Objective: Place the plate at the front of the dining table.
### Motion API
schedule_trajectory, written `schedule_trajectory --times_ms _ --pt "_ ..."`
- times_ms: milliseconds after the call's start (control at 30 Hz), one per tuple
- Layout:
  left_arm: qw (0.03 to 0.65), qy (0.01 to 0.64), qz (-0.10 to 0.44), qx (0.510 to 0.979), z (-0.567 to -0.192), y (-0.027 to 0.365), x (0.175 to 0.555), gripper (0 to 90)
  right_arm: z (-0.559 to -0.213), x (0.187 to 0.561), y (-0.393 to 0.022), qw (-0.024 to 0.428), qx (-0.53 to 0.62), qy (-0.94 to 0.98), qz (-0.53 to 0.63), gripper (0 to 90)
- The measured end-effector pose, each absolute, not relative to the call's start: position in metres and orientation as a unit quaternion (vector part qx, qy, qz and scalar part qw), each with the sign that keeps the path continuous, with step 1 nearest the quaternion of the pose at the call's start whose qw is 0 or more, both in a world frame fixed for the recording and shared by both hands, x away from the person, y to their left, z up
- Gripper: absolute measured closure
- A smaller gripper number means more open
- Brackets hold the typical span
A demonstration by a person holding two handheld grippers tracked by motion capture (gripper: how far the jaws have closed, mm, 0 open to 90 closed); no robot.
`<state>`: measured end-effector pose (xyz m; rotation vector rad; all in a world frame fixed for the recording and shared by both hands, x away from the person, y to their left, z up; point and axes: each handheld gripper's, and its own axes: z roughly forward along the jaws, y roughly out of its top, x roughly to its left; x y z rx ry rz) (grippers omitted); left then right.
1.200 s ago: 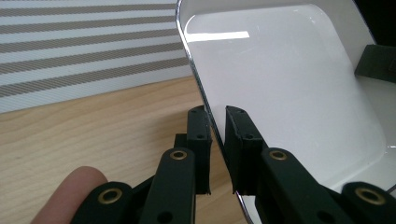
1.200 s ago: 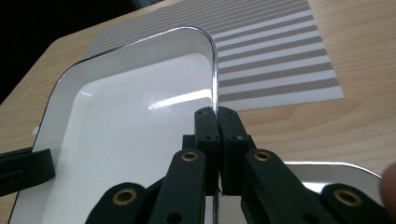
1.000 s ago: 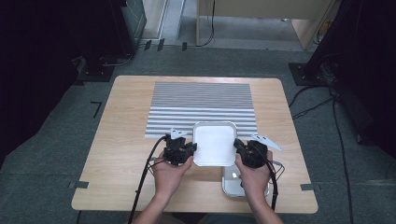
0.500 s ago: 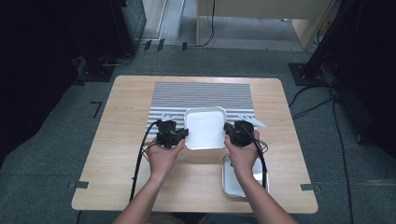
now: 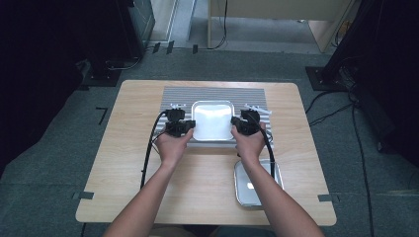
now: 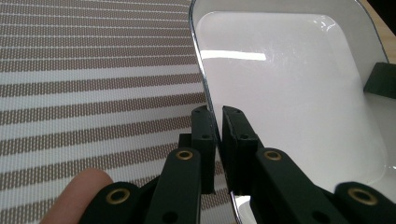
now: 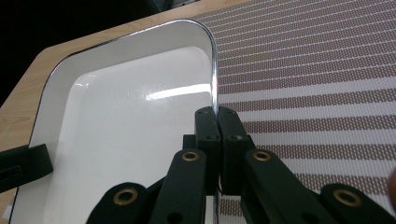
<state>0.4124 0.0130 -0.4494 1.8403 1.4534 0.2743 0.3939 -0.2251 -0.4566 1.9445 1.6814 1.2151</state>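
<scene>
Over the striped mat (image 5: 212,95): white tray (image 5: 213,120), nothing inside
Left gripper (image 5: 182,127): clamped on tray's rim
Right gripper (image 5: 243,125): clamped on opposite rim
Near table edge: metal tray (image 5: 248,190), nothing inside

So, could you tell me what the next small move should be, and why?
Probably lower the white tray flat onto the striped mat. Both hand-held grippers, left and right, pinch opposite rims, and the tray is already above the mat.

Both forearms extend from the near edge, roughly parallel. Left gripper (image 5: 190,127) and right gripper (image 5: 235,125) face inward toward each other, jaws closed, hands wrapped around their bodies.
</scene>
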Motion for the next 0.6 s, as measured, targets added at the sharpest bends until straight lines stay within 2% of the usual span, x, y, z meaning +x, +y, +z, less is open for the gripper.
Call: schedule_trajectory --times_ms 433,600 --pt "0.376 0.591 0.095 0.708 -0.460 0.015 0.441 85.6 -0.459 0.426 -0.218 0.160 0.677 0.597 0.400 90.0" --pt "0.364 0.605 0.091 0.702 -0.468 0.018 0.459 86.2 -0.467 0.444 -0.214 0.149 0.686 0.596 0.390 89.9"
